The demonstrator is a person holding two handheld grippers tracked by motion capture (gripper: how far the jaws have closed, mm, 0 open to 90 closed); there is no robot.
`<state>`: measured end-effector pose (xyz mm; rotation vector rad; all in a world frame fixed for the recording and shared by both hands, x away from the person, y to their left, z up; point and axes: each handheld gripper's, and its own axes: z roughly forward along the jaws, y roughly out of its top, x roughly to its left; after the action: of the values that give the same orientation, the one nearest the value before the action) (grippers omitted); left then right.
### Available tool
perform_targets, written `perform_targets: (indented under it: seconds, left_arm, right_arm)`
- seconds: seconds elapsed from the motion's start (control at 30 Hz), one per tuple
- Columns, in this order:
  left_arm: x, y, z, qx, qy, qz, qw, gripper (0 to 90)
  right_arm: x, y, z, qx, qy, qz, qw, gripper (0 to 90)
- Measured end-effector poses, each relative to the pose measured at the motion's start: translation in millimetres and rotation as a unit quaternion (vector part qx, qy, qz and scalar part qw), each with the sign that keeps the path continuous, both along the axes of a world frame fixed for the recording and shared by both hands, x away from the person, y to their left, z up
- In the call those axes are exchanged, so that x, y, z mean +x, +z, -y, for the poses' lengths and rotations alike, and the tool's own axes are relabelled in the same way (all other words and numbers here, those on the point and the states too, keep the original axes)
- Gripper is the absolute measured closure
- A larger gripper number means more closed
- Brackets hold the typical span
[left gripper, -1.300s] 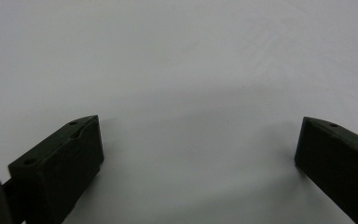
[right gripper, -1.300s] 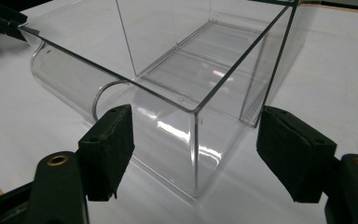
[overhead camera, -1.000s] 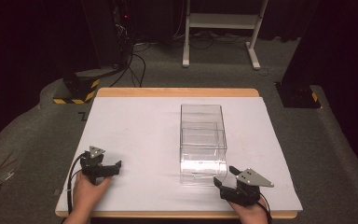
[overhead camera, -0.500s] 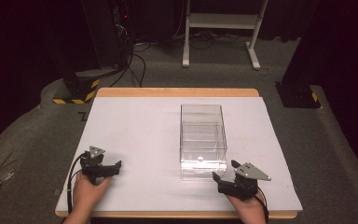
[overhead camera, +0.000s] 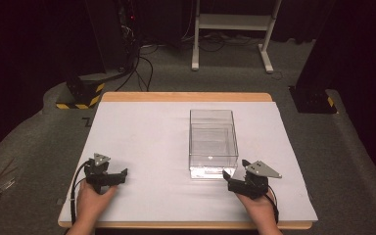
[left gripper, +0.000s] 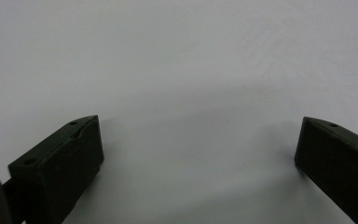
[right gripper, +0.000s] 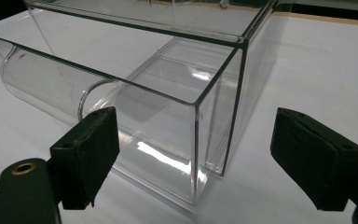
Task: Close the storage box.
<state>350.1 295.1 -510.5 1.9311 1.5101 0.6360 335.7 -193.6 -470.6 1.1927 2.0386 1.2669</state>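
Right tool [right gripper: 196, 154], jaws spread wide and holding nothing, faces a corner of the clear rectangular acrylic box [right gripper: 168, 93]; left tool [left gripper: 196, 158] gapes, unladen, over the matte white bench [left gripper: 177, 56].

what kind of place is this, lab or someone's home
Most likely a lab or recording studio: black curtains around a white-covered table, cables trailing over grey carpet, and hazard-striped stand bases.

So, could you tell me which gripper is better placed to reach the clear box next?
The right gripper, probably: it sits open just off the clear box's near right corner, facing it. The left gripper, also open, faces bare white table well to the side.
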Motion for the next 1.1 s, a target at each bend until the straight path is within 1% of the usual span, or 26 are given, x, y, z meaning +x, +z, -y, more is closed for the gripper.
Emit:
perform_targets:
  seconds: [0.27, 0.33, 0.37, 0.43, 0.5, 0.77, 1.1]
  left_arm:
    - [0.0, 0.0, 0.0, 0.000, 0.000, 0.000, 1.0000, 1.3]
    - [0.0, 0.0, 0.0, 0.000, 0.000, 0.000, 1.0000, 1.3]
    - [0.0, 0.0, 0.0, 0.000, 0.000, 0.000, 1.0000, 1.3]
    - [0.0, 0.0, 0.0, 0.000, 0.000, 0.000, 1.0000, 1.3]
    - [0.0, 0.0, 0.0, 0.000, 0.000, 0.000, 1.0000, 1.3]
    - [0.0, 0.0, 0.0, 0.000, 0.000, 0.000, 1.0000, 1.3]
    - [0.0, 0.0, 0.0, 0.000, 0.000, 0.000, 1.0000, 1.2]
  right_arm:
    - [11.9, 0.9, -3.7, -0.007, -0.009, 0.005, 0.9999, 16.0]
    - [13.2, 1.1, -4.3, -0.006, -0.011, 0.007, 0.9999, 16.2]
    - [15.7, 1.0, -5.3, -0.007, -0.019, 0.007, 0.9998, 16.5]
    - [16.9, 0.9, -5.3, -0.006, -0.019, 0.008, 0.9998, 16.5]
    - [19.5, 0.9, -6.4, -0.007, -0.025, 0.009, 0.9996, 16.6]
    - [25.2, -0.1, -7.0, -0.005, -0.032, 0.011, 0.9994, 16.6]
    - [36.0, 0.2, -9.4, -0.004, -0.044, 0.011, 0.9990, 16.9]
